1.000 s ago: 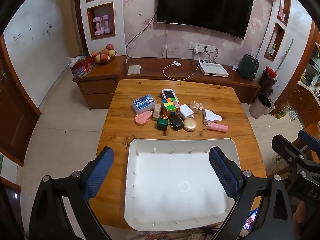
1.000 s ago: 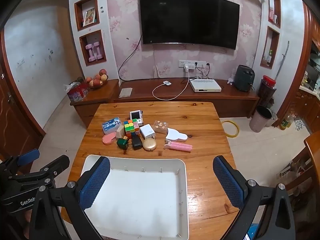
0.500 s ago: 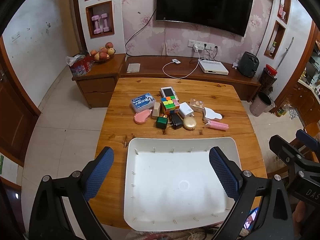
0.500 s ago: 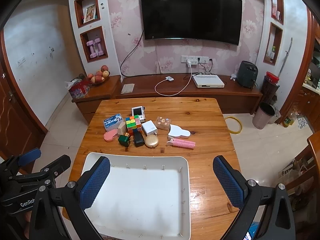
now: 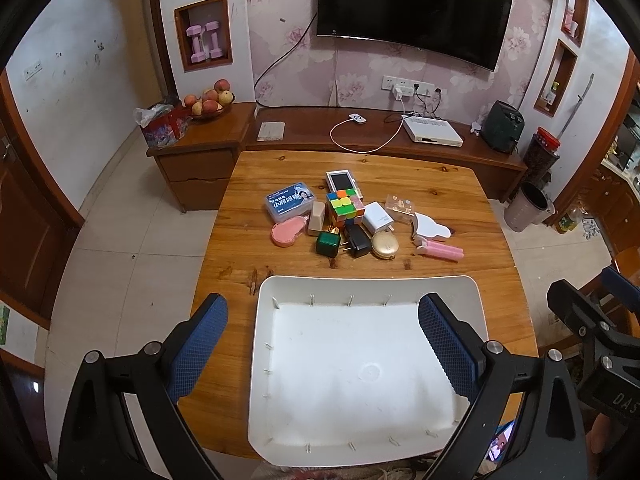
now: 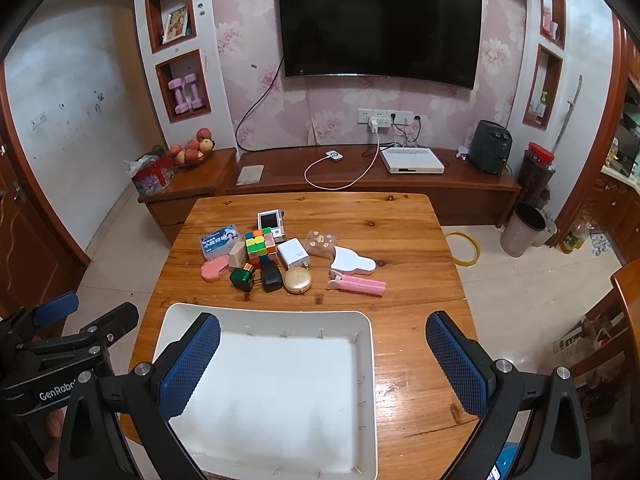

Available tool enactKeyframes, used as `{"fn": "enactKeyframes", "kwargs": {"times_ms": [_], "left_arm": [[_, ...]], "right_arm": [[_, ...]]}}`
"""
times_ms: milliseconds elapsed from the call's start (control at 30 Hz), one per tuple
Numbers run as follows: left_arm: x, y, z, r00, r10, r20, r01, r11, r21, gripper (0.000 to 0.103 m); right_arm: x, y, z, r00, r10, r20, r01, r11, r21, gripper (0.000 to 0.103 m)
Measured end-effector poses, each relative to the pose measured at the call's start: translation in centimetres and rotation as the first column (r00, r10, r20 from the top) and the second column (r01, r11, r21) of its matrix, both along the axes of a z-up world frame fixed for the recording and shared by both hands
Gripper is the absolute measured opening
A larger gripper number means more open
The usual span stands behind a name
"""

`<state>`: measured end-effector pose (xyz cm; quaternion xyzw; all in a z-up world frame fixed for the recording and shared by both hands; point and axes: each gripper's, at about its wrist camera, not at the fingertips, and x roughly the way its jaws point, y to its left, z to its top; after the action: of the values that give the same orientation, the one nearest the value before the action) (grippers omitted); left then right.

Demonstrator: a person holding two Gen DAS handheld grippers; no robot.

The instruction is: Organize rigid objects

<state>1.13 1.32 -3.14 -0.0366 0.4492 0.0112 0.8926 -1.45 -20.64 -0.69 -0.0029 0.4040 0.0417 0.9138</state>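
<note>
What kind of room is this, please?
Most likely a home living room: a big television hangs on flowered wallpaper, a low wooden cabinet stands below it, and a fruit bowl sits beside it.

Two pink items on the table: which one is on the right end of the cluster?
The long pink ridged hair clip, below the white cloud-shaped case. The other, a kidney-shaped pink case, lies at the cluster's left end.

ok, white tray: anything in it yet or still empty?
Empty. The white tray shows only a bare white floor in both wrist views; the items, such as the colour cube, all sit on the wooden table beyond its far rim.
</note>
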Motion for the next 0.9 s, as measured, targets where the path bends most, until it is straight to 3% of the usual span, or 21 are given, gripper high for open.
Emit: {"fn": "enactKeyframes", "kwargs": {"times_ms": [900], "left_arm": [[0.7,0.0,0.2,1.0,0.007,-0.011,-0.007,1.0,0.007,0.097]], "right_arm": [[1.2,0.5,0.2,1.0,-0.011,0.009,0.012,0.997,-0.073,0.103]]}}
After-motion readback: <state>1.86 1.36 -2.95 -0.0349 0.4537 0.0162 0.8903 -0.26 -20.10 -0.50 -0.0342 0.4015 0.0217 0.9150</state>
